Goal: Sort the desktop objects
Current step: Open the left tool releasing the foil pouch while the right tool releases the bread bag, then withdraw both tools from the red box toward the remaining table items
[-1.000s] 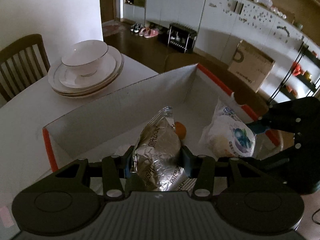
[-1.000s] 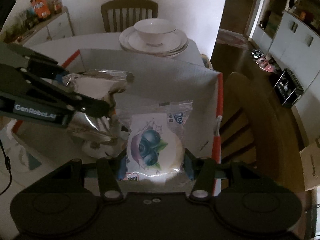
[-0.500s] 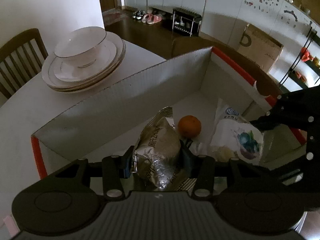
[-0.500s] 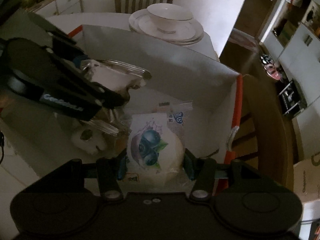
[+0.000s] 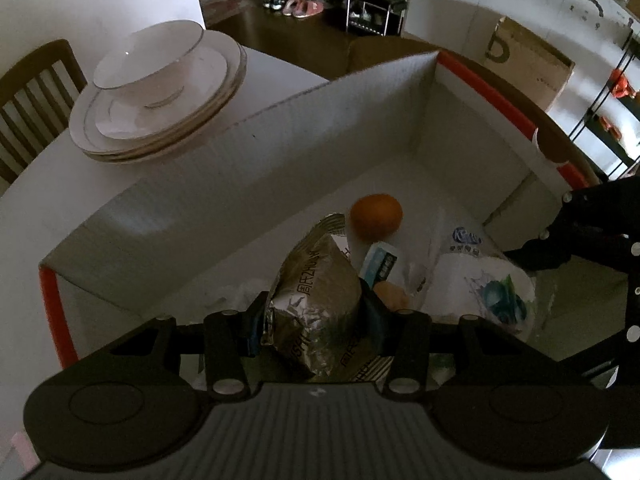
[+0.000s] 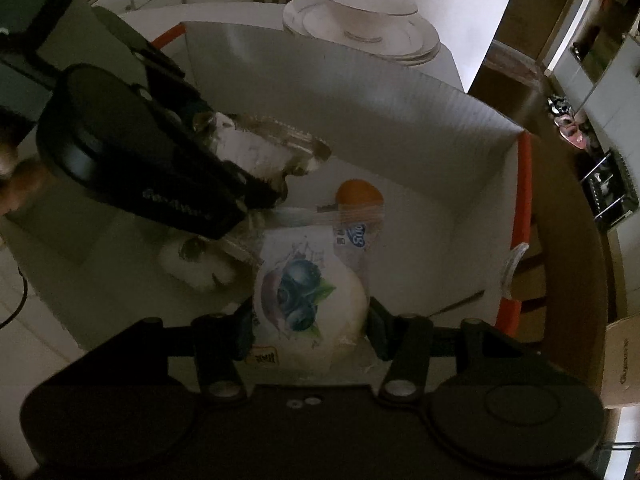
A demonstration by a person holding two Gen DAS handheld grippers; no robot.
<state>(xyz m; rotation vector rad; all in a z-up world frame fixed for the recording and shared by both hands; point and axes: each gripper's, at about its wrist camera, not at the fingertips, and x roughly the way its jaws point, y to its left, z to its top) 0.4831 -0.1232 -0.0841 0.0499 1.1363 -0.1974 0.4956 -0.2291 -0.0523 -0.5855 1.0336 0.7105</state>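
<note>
Both grippers are closed on loads inside the box [image 5: 280, 128]: left gripper [image 5: 316, 320] clamps the foil packet [image 5: 316, 296], right gripper [image 6: 310, 320] the blueberry bun bag [image 6: 308, 292]. Crowded together, they risk colliding or crushing the orange [image 5: 376, 216].

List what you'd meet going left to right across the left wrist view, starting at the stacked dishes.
Stacked plates with bowl → silver foil snack bag in the left gripper → orange → blueberry bread packet → right gripper.

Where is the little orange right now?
The orange lies on the floor of the white box, toward its far wall, just beyond the silver snack bag and the blueberry bun packet.
</note>
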